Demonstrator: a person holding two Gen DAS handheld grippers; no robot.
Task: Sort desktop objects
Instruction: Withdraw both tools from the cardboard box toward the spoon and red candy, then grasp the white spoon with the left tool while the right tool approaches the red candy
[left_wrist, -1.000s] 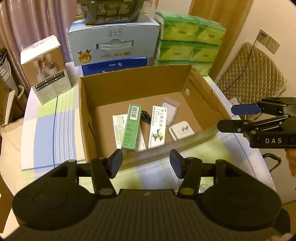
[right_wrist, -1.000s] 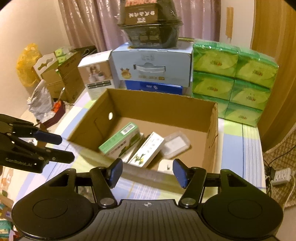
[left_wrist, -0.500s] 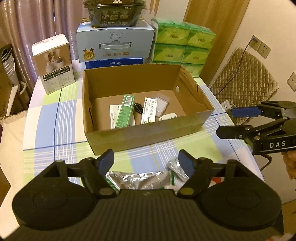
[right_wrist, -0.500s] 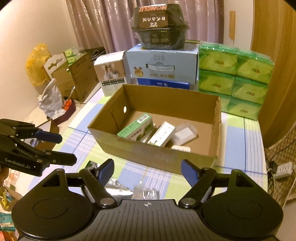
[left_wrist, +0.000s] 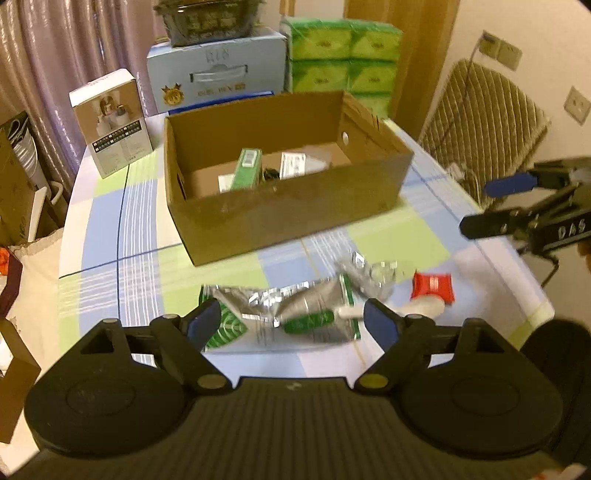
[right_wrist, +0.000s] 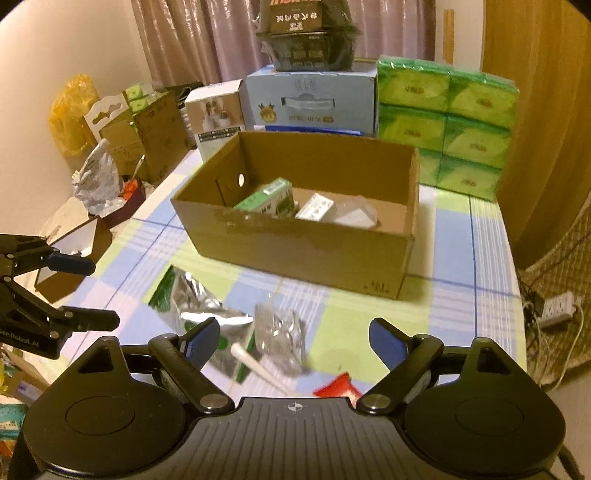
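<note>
An open cardboard box (left_wrist: 288, 221) (right_wrist: 314, 254) stands mid-table with a green carton (left_wrist: 247, 173) and a white carton (left_wrist: 291, 166) inside. On the checked cloth in front of it lie a silver-and-green foil pouch (left_wrist: 295, 310) (right_wrist: 199, 302), a crumpled clear wrapper (left_wrist: 373, 275) (right_wrist: 280, 332), a red packet (left_wrist: 432, 288) (right_wrist: 338, 386) and a white stick (right_wrist: 255, 363). My left gripper (left_wrist: 291, 325) (right_wrist: 96, 291) hangs over the pouch, jaws opening, pressing nothing. My right gripper (right_wrist: 295, 341) (left_wrist: 487, 205) hovers over the wrapper and red packet, jaws also opening, with nothing gripped.
Behind the box stand a white product box (left_wrist: 110, 122), a light blue carton (left_wrist: 218, 74) with a black tray on top, and stacked green tissue packs (left_wrist: 343, 55). A quilted chair (left_wrist: 480, 122) is at the right. A power strip (right_wrist: 554, 306) lies on the floor; bags and cartons crowd the left.
Both grippers have drawn back from over the box toward the near side of the table, and their jaws have widened. The pouch, wrapper and red packet have come into view.
</note>
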